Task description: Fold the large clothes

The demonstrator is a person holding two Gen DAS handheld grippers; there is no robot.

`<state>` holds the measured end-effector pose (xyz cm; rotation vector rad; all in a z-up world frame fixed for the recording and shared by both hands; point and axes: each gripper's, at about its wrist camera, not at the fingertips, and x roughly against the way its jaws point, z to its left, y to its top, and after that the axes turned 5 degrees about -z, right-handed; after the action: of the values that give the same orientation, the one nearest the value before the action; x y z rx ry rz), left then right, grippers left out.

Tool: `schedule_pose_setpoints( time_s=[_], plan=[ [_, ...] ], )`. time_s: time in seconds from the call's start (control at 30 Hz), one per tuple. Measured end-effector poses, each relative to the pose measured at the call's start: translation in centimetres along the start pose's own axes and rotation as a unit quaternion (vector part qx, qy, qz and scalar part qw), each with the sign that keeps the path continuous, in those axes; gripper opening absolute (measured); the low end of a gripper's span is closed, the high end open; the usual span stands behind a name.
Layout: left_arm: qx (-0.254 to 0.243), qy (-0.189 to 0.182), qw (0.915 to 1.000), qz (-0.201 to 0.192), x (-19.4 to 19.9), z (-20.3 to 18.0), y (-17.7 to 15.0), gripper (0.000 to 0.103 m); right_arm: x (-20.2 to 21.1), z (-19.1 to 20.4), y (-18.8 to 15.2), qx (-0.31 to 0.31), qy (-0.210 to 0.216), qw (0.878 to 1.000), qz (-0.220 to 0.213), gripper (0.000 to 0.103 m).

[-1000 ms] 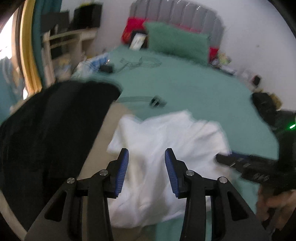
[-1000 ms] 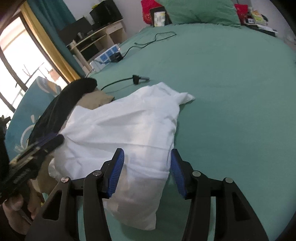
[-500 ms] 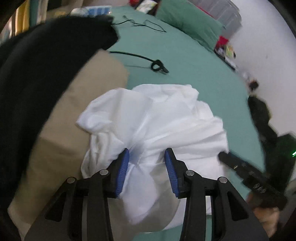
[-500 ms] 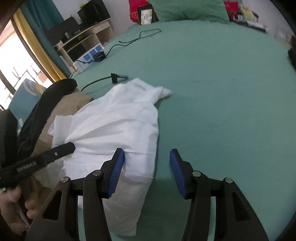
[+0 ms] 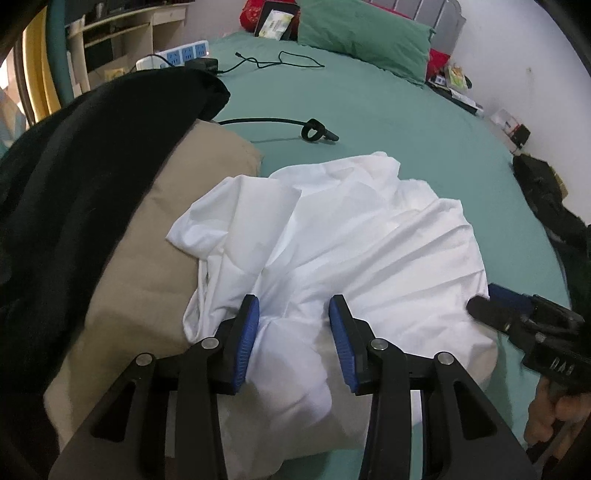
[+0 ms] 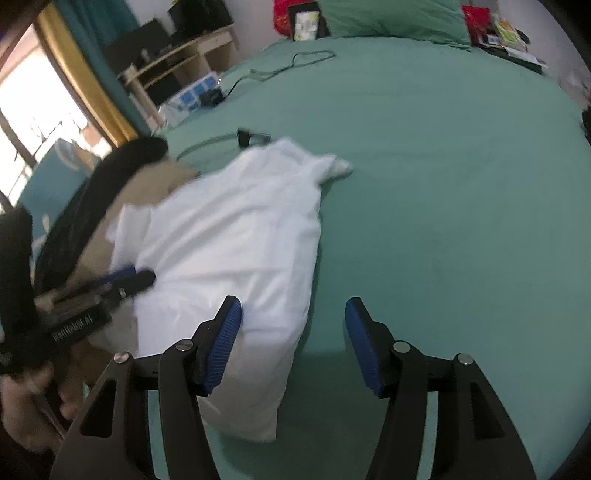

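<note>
A crumpled white garment [image 5: 362, 243] lies on the green bed sheet [image 5: 399, 122], its left part resting on a tan cloth [image 5: 155, 258]. My left gripper [image 5: 293, 332] hangs low over the garment's near edge. Its blue pads stand apart with white folds beneath and between them, not pinched. It also shows in the right wrist view as the left gripper [image 6: 144, 278], at the white garment's [image 6: 229, 236] left side. The right gripper [image 6: 293, 336] sits at the garment's right near edge. Its jaws are opening, with mostly bare sheet between them. In the left wrist view the right gripper [image 5: 484, 308] touches the garment's right edge.
A black garment [image 5: 74, 177] is piled at the left, over the tan cloth. A black cable with a strap [image 5: 314, 131] lies just beyond the white garment. A power strip [image 5: 177, 57], a green pillow [image 5: 362, 33] and a dark bag [image 5: 546, 199] sit further off.
The left gripper has sunk and tilted down toward the white garment, which now fills its view. The right gripper's jaws have widened, and the garment's edge now lies by its left finger.
</note>
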<state>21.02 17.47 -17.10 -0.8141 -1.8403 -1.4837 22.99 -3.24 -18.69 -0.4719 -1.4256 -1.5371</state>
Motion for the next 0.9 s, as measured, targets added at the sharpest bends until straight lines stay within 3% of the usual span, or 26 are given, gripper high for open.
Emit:
schedule_pose_setpoints(
  time_s=[0.2, 0.37, 0.53, 0.9],
  plan=[
    [-0.036, 0.028, 0.9989, -0.006, 0.5, -0.8, -1.1, 0.043, -0.6, 0.1, -0.9, -0.003, 0.009, 1.000, 0.030, 0.059],
    [-0.017, 0.029, 0.9994, 0.004, 1.4, -0.6, -1.6, 0.043, -0.3, 0.6, -1.5, 0.001, 0.014, 0.998, 0.066, 0.059],
    [0.051, -0.006, 0.9986, -0.012, 3.4, 0.6, -2.0, 0.043, 1.5, 0.1, -2.9, -0.009, 0.014, 0.998, 0.067, 0.059],
    [0.066, -0.002, 0.9976, -0.018, 7.4, -1.5, -4.9, 0.044, 7.1, -1.8, -6.5, -0.017, -0.001, 0.998, 0.064, 0.060]
  ],
)
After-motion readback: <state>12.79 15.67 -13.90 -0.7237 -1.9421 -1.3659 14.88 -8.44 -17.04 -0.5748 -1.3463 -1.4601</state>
